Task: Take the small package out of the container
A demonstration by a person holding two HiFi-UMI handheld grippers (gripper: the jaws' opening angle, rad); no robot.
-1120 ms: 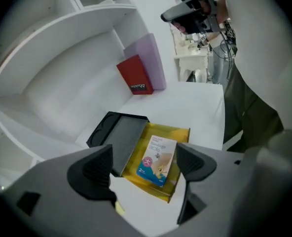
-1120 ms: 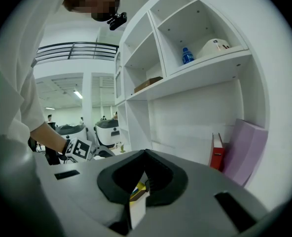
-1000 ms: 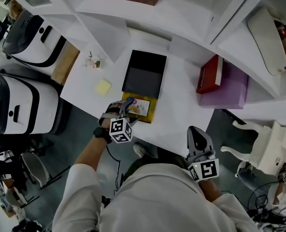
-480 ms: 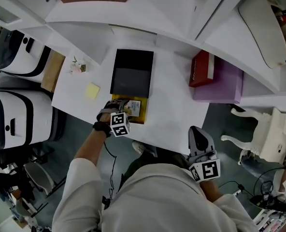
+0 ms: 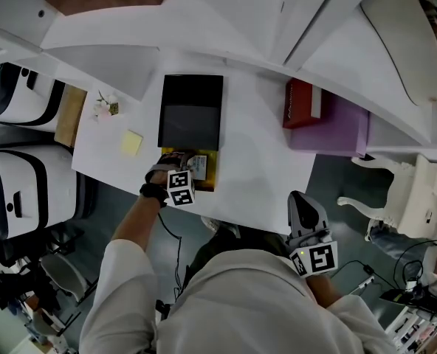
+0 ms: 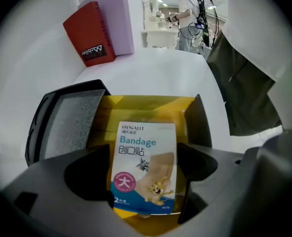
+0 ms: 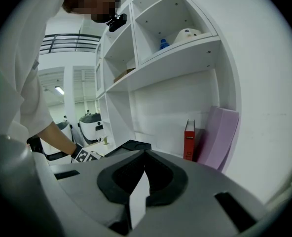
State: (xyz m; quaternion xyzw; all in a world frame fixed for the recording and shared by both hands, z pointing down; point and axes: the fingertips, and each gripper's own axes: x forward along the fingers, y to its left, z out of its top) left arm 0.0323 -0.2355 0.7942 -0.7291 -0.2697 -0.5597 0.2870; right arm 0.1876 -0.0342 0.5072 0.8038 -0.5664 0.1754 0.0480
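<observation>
**Left gripper closing on the bandage packet inside the yellow box**

We are standing at a white table [image 5: 263, 161] under white shelving [image 5: 226, 21] and looking steeply down on it. A pale purple rectangular box [image 5: 340, 127] is lying at the table's far right, with a red hardcover book [image 5: 300, 103] touching its left side. Toward the left, a black rectangular tray with a grey inner face [image 5: 191, 113] is lying flat. Its near edge is meeting the open yellow cardboard box [image 6: 151, 107], which is sitting at the table's near edge.

We are reaching the left gripper [image 5: 185, 161] into that yellow box. Its jaws are pressing on both side edges of the small white-and-blue bandage packet [image 6: 146, 157], which is showing cartoon figures and the word "Bandage". The packet's lower end is sitting down inside the box, between the yellow walls.

We are holding the right gripper [image 7: 146, 154] back near the body, off the table, with its jaws together at the tips and gripping nothing.

A small pale yellow sticky note [image 5: 131, 143] is lying on the table, left of the black tray and apart from it.
</observation>
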